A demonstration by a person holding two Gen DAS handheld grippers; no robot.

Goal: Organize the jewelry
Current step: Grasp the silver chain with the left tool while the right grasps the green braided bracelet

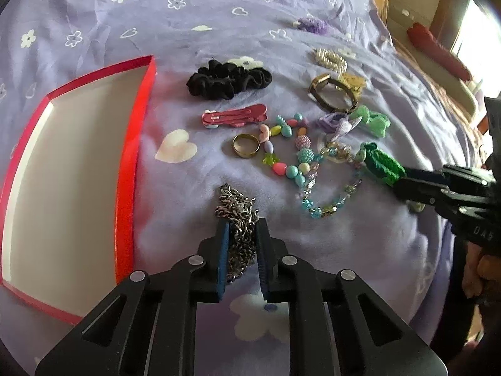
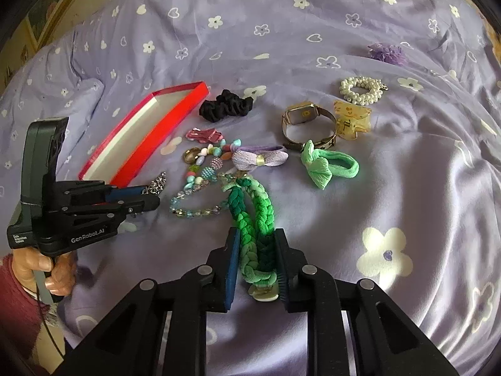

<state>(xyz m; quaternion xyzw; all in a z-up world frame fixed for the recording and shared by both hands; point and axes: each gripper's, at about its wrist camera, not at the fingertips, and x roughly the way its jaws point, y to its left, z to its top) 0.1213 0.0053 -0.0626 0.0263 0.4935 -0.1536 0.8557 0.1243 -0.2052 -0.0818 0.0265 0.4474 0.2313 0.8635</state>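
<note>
The left gripper (image 1: 241, 224) is clenched on a silver chain (image 1: 237, 206) bunched on the purple bedsheet (image 1: 175, 15), just right of the open red box (image 1: 137, 144). The right gripper (image 2: 257, 235) grasps a green braided band (image 2: 253, 213), near the beaded necklace (image 1: 281, 153). Farther off lie a gold ring (image 1: 245, 145), pink clips (image 1: 235, 116), a black scrunchie (image 1: 228, 80) and a watch (image 2: 308, 122).

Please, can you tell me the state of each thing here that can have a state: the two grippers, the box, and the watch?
left gripper: shut on silver chain
right gripper: shut on green braided band
red box: open, no lid on, nothing inside it
watch: strap closed in a loop, resting on the purple sheet
</note>
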